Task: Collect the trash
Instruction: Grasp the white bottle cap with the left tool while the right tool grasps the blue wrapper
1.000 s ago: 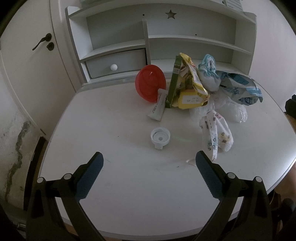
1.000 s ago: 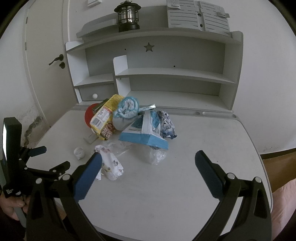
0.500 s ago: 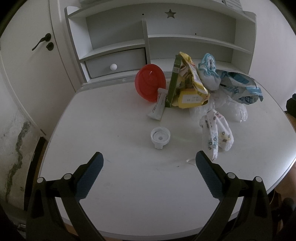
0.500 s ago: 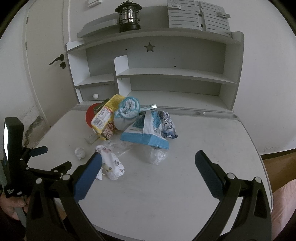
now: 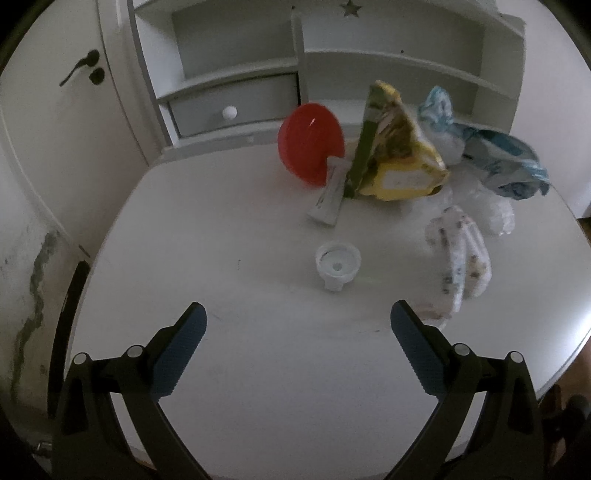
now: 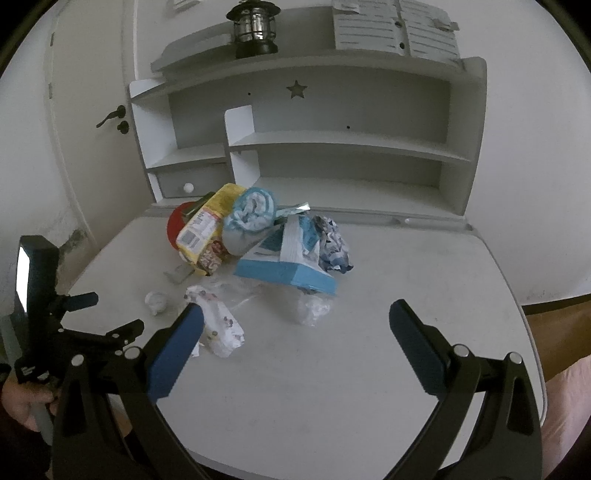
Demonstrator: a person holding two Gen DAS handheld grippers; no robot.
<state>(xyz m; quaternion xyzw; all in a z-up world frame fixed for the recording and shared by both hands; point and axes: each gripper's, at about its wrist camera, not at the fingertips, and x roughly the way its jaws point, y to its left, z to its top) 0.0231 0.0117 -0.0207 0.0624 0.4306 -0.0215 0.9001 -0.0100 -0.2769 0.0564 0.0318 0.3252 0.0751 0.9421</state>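
Note:
A pile of trash lies on the white table (image 5: 258, 369): a red round lid (image 5: 310, 144), a yellow snack bag (image 5: 399, 162), a white tube (image 5: 328, 199), a white bottle cap (image 5: 338, 264), a patterned white wrapper (image 5: 458, 258), clear plastic (image 6: 310, 310) and a blue-white pack (image 6: 288, 258). My left gripper (image 5: 297, 343) hovers open just short of the cap, nothing between its fingers. My right gripper (image 6: 295, 339) is open too, above the table's front, with the patterned wrapper (image 6: 221, 325) beside its left finger. The left gripper (image 6: 103, 314) also shows at the far left of the right wrist view.
A white shelf unit (image 6: 332, 147) with a small drawer (image 5: 236, 107) stands at the back of the table. A black lantern (image 6: 255, 29) sits on top of it. A door with a black handle (image 5: 79, 70) is to the left. A hand (image 6: 22, 402) holds the left tool.
The left gripper has moved slightly forward and lower toward the bottle cap. The right gripper has barely moved. Both stayed open.

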